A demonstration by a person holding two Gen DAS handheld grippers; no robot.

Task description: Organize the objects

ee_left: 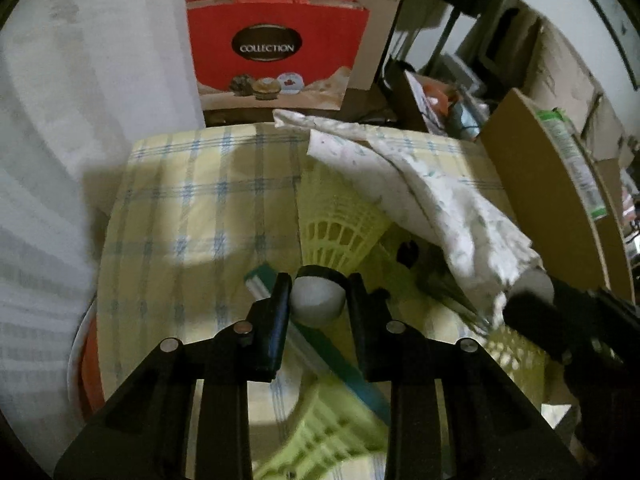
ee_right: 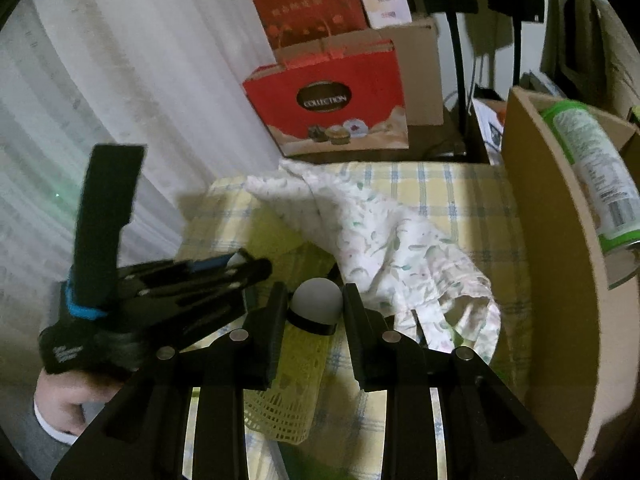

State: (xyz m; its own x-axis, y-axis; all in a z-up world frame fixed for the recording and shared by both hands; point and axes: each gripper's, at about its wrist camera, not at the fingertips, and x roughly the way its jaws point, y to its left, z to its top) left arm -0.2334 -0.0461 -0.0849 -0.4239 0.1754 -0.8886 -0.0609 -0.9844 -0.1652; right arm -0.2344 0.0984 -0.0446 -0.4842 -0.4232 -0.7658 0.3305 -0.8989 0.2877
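Checked cloth (ee_left: 192,208) covers the table, white curtain (ee_left: 60,120) on one side, red bag (ee_left: 276,52) and boxes behind. Each gripper, left (ee_left: 318,300) and right (ee_right: 314,304), is clamped on a yellow shuttlecock (ee_left: 336,220) (ee_right: 296,364). Floral cloth (ee_right: 380,240) hides whatever's under it

Yellow-green shuttlecock (ee_left: 336,224) (white cork), yellow-and-blue plaid cloth (ee_left: 192,200), white leaf-print fabric (ee_right: 384,240), red bag (ee_left: 276,56)

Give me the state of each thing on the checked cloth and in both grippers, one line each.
Left gripper: shut on a shuttlecock by its cork.
Right gripper: shut on another shuttlecock by its cork.
Floral cloth: crumpled, draped over the checked cloth.
Green can: lying in the cardboard box.
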